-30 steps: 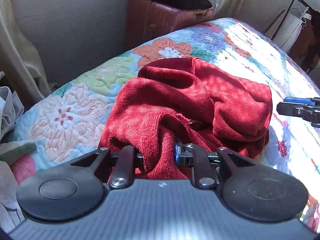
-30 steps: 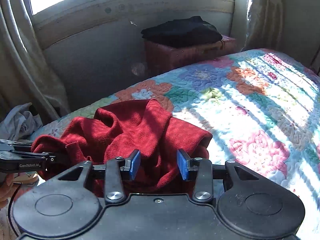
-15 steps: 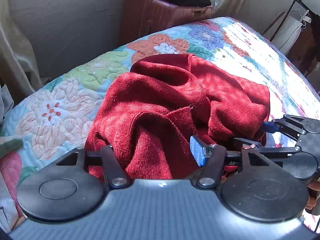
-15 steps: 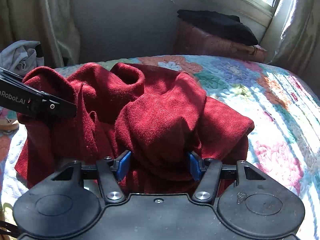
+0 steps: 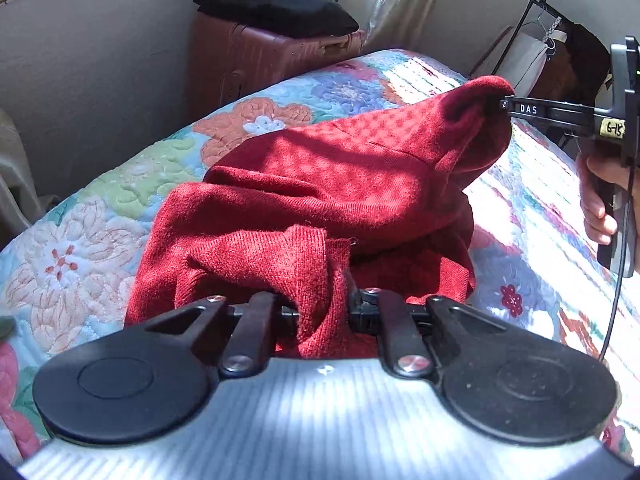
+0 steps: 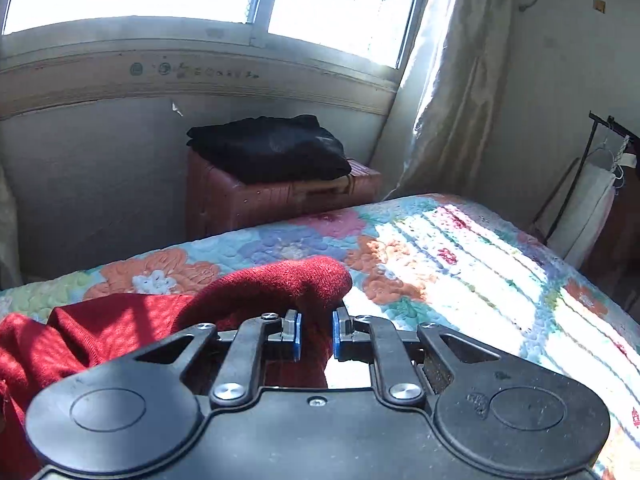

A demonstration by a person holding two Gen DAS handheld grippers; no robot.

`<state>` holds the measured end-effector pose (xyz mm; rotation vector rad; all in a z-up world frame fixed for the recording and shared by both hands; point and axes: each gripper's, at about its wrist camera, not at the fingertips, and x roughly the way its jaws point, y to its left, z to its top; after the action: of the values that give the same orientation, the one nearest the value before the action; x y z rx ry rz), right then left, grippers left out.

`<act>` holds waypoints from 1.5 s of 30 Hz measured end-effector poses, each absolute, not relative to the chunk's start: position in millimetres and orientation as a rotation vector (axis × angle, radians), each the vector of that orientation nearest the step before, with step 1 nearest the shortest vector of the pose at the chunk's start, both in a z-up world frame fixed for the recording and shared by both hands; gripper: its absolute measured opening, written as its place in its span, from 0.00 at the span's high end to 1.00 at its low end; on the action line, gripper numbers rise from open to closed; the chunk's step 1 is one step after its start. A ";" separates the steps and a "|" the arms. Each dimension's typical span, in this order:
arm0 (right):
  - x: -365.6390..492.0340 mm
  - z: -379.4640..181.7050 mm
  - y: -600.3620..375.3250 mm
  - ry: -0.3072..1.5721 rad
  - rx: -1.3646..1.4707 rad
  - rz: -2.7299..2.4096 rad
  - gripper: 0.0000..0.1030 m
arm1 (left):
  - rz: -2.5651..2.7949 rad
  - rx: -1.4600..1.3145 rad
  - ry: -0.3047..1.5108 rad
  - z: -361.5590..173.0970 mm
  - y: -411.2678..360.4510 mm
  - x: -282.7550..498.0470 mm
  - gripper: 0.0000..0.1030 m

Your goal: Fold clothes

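Observation:
A crumpled red knit sweater [image 5: 344, 184] lies on the floral quilt [image 5: 80, 240] of a bed. My left gripper [image 5: 320, 312] is shut on a fold of the sweater at its near edge. My right gripper [image 6: 316, 336] is shut on another part of the sweater [image 6: 280, 284] and holds it lifted above the quilt [image 6: 460, 264]. In the left wrist view the right gripper [image 5: 504, 106] shows at the upper right, pinching the raised peak of the fabric, which stretches between the two grippers.
A reddish suitcase [image 6: 256, 200] with a folded black garment [image 6: 268, 148] on top stands beyond the bed by the wall, under the window. A curtain [image 6: 444, 112] hangs at the right. A clothes rack [image 5: 536, 40] stands at the far right.
Both grippers have closed on the sweater. The right gripper has lifted its part up and to the right, pulling the fabric into a raised peak.

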<state>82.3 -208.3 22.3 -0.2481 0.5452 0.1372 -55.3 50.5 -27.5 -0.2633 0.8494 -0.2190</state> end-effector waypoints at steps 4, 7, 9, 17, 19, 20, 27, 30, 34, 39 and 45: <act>106.3 1.0 -223.1 0.778 -0.166 0.063 0.79 | -0.191 -0.252 0.913 -37.3 46.1 -54.8 0.88; 75.6 -13.6 -236.4 0.858 -0.040 0.123 0.56 | -0.111 -0.177 0.985 -49.2 39.9 -49.1 0.87; 44.6 -26.7 -242.4 0.888 0.038 0.199 0.37 | -0.070 -0.139 1.007 -51.9 38.2 -48.0 0.85; 6.3 -86.1 -250.3 1.153 0.381 0.385 0.36 | -0.014 -0.159 1.032 -52.5 45.4 -45.9 0.81; 8.0 -98.7 -248.1 1.185 0.450 0.371 0.25 | -0.009 -0.172 1.039 -57.1 46.7 -43.0 0.73; 8.2 -104.4 -246.7 1.198 0.482 0.352 0.19 | -0.010 -0.172 1.046 -60.3 46.7 -41.7 0.63; 2.0 -102.7 -207.5 1.099 0.326 0.411 0.70 | -0.019 -0.164 1.018 -64.2 44.9 -40.5 0.68; -9.6 -88.4 -181.1 0.945 0.027 0.373 0.94 | -0.039 -0.168 0.981 -61.4 45.1 -43.9 0.72; -28.7 -61.3 -168.6 0.716 -0.236 0.322 0.95 | -0.094 -0.216 0.944 -55.4 45.3 -46.6 0.72; -33.0 -31.9 -186.7 0.618 -0.258 0.256 0.96 | -0.190 -0.284 0.900 -45.0 41.1 -49.6 0.72; -33.1 -8.0 -207.9 0.536 -0.299 0.147 0.96 | -0.378 -0.354 0.864 -30.7 11.7 -46.2 0.82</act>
<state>-33.1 -207.9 -8.0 -0.2994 0.5362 0.1465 -46.2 11.7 -30.7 -0.3539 0.8636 -0.3781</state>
